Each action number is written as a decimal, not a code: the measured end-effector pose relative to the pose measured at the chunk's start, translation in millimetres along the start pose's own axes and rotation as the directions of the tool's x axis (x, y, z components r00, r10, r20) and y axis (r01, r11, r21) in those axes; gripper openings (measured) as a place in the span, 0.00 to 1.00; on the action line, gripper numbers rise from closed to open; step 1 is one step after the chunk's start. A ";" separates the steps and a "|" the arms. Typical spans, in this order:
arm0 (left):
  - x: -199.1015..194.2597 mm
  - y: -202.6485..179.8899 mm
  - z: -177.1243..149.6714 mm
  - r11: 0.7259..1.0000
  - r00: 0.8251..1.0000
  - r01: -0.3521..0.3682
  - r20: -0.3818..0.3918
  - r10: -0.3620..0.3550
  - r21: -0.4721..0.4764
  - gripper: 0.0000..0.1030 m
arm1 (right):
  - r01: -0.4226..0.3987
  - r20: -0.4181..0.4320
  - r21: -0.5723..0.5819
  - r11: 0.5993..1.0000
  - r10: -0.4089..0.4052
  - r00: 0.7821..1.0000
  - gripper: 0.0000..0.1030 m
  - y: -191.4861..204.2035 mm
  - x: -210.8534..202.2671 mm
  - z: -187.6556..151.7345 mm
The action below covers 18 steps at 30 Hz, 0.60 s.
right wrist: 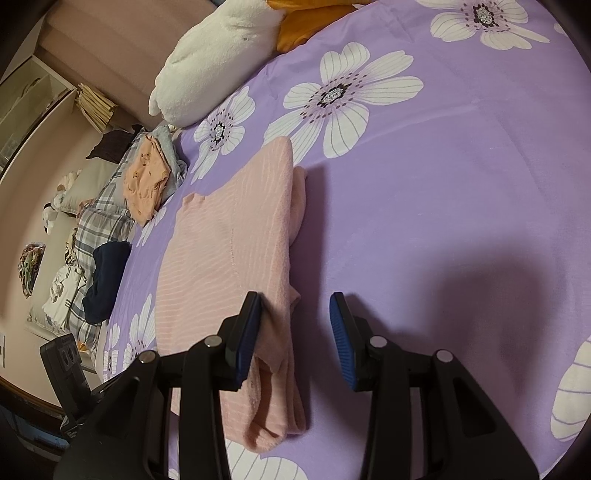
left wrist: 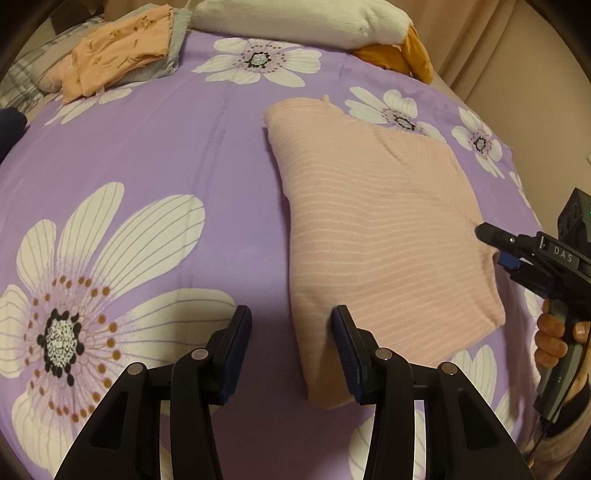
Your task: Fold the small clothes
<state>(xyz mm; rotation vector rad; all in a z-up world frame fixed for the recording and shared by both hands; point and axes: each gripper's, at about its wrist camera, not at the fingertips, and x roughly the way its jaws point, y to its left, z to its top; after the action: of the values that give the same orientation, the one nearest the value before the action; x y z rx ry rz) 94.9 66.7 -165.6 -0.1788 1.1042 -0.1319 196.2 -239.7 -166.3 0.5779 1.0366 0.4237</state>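
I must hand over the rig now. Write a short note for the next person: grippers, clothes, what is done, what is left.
Left gripper: open, holding nothing, at the near left corner of the pink striped top.
Right gripper: open, its left finger against the top's right edge, nothing clamped.
The top lies folded on the purple floral bedspread.
Done: an orange printed garment sits folded on a stack at the far corner.
Left: finish or move the pink top.

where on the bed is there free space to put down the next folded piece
Bare purple bedspread lies between the pink striped top and the orange print pile. In the right wrist view, more lies right of the top. Crowded: the plaid and navy clothes along the edge, the white plush at the head.
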 end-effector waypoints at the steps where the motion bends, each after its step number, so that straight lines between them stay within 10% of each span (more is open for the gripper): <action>1: -1.1 0.7 -1.1 1.000 1.000 -0.002 0.001 0.002 -0.001 0.43 | 0.001 0.001 0.001 1.000 -0.001 1.000 0.38 1.0 -0.3 -0.6; 18: -23.1 27.5 0.3 0.996 0.999 -0.045 0.023 0.047 -0.080 0.43 | 0.118 0.112 -0.036 0.992 -0.114 0.987 0.38 -0.7 -32.8 17.1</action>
<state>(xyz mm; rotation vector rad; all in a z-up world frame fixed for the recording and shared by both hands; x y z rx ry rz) 85.4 98.1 -151.1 -0.2254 1.0890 -0.0450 196.7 -263.5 -138.0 0.4943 0.9485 0.3076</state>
